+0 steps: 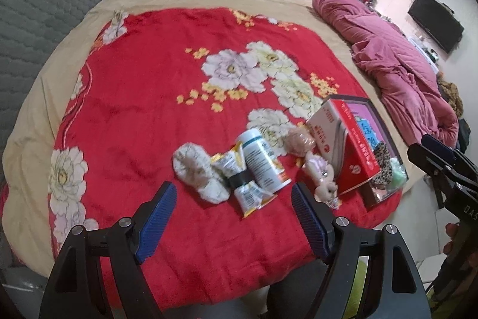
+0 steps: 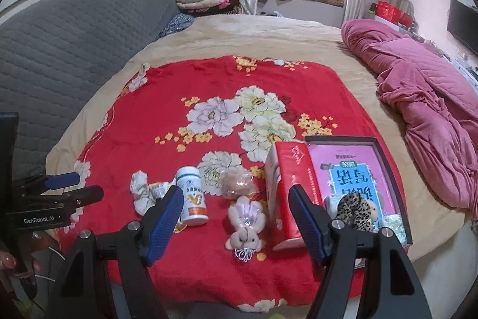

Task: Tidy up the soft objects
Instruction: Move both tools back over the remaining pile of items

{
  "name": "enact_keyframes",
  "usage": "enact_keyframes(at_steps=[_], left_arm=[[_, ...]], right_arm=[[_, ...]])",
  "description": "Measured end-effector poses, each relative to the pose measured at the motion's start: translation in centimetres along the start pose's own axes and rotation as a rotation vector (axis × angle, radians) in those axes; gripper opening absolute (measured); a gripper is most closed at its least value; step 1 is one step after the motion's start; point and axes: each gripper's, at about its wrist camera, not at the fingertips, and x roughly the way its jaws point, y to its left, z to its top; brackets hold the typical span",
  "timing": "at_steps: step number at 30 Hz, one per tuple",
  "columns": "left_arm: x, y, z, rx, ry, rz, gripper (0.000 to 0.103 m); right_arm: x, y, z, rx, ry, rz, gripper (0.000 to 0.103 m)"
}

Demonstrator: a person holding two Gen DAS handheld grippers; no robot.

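Note:
Small items lie in a cluster on the red flowered blanket (image 1: 155, 109). They are a crumpled white sock (image 1: 198, 171), a snack packet (image 1: 240, 187), a white bottle (image 1: 263, 160) on its side, a bagged beige puff (image 1: 300, 141) and a small plush toy (image 1: 321, 172). My left gripper (image 1: 233, 217) hangs open just short of the sock and packet. My right gripper (image 2: 236, 218) is open too, above the plush toy (image 2: 245, 223), with nothing between its pads. In the dark tray (image 2: 391, 166) a leopard-print soft piece (image 2: 357, 207) lies on a pink book.
A red carton (image 2: 286, 193) stands against the tray's left side. A bunched pink quilt (image 2: 427, 109) fills the bed's right side, and a grey padded headboard (image 2: 74, 50) runs along the left. In the right wrist view the left gripper (image 2: 74, 187) sits at the left edge.

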Motion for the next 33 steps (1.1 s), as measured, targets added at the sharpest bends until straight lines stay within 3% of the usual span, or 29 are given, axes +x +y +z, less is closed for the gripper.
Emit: enact_keyframes(at_steps=[23, 29, 33], left_arm=[[5.2, 2.4, -2.9, -0.048, 0.114, 0.026, 0.08], [6.8, 2.8, -2.7, -0.061, 0.127, 0.026, 0.08], [8.0, 3.4, -2.5, -0.087, 0.144, 0.037, 0.08]], right_arm=[[6.8, 2.0, -4.3, -0.037, 0.186, 0.022, 0.072], [9.6, 1.3, -5.7, -0.004, 0.259, 0.0, 0.072], [11.2, 1.6, -6.0, -0.041, 0.272, -0.078, 0.072]])
